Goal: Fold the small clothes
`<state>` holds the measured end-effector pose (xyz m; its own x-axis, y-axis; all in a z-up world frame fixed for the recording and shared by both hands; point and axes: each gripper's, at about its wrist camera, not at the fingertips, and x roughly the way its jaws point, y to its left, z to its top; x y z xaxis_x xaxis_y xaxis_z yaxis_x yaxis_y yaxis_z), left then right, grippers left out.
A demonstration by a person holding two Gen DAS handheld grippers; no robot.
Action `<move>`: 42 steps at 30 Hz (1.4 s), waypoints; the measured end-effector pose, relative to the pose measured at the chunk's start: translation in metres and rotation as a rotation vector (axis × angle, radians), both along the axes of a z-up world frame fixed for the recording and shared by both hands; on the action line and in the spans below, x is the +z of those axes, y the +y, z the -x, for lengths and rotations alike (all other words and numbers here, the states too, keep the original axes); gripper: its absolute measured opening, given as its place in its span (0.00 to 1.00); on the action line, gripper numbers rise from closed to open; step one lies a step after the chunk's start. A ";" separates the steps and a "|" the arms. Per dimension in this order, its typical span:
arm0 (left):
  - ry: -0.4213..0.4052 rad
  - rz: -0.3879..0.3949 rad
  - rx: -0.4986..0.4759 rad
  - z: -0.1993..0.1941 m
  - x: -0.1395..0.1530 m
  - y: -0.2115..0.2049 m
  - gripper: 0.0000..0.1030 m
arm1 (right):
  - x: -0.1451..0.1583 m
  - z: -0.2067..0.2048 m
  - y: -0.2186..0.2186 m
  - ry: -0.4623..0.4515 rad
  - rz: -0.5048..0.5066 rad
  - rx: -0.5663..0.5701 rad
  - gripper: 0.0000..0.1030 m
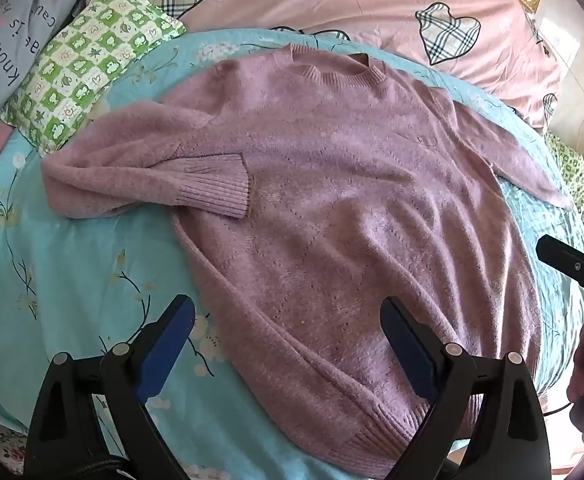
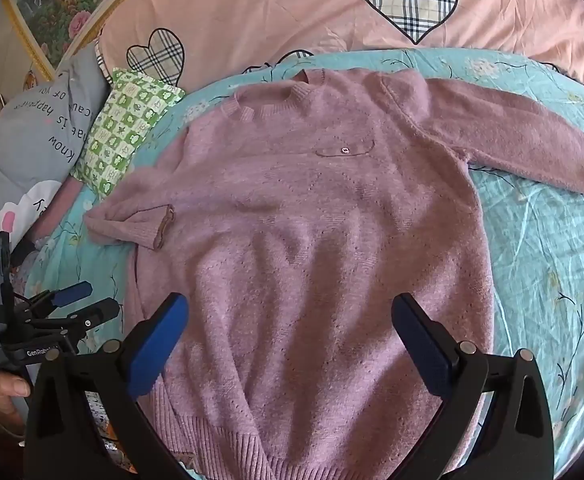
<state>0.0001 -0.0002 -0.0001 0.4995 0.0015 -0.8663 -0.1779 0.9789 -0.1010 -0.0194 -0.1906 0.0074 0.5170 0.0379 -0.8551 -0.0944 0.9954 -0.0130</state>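
On my far left a green checked pillow lies at the edge of the blue flowered sheet, just beside the sweater's folded sleeve. That left sleeve is already doubled back, its ribbed cuff resting on the chest. My left gripper hovers above the lower left hem with its jaws spread wide, holding nothing; one finger is over bare sheet, the other over knit.

The pink sweater lies face up across the middle of the bed, neck away from me, hem nearest me, with soft ripples through the body. My right gripper hangs above the lower middle of it, jaws also wide and empty.

Further right, the right sleeve is stretched straight out over the sheet, not yet folded in.

I judge the risks to be these. The knit is thick and fuzzy, so a shallow pinch could catch only the top layer and pull front from back. If I grab the hem too deep, I may take the sheet with it. Lifting one side faster than the other would skew the fold, and dragging the body could shake the folded cuff loose.
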 end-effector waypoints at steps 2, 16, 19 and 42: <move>0.003 -0.001 -0.001 -0.001 -0.001 0.000 0.92 | 0.000 0.000 -0.001 0.002 -0.003 -0.002 0.98; 0.017 0.010 0.015 -0.012 -0.002 0.009 0.92 | -0.001 -0.009 -0.004 0.007 -0.017 -0.017 0.98; 0.021 0.010 0.016 -0.016 -0.003 0.011 0.92 | -0.002 -0.009 -0.004 0.007 -0.017 -0.018 0.98; 0.037 -0.012 0.000 -0.029 -0.006 0.011 0.92 | -0.011 -0.025 -0.003 0.046 -0.025 -0.007 0.98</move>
<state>0.0291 0.0108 -0.0062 0.4676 0.0120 -0.8839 -0.1815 0.9799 -0.0827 0.0057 -0.1933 -0.0039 0.4776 0.0555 -0.8768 -0.0870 0.9961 0.0157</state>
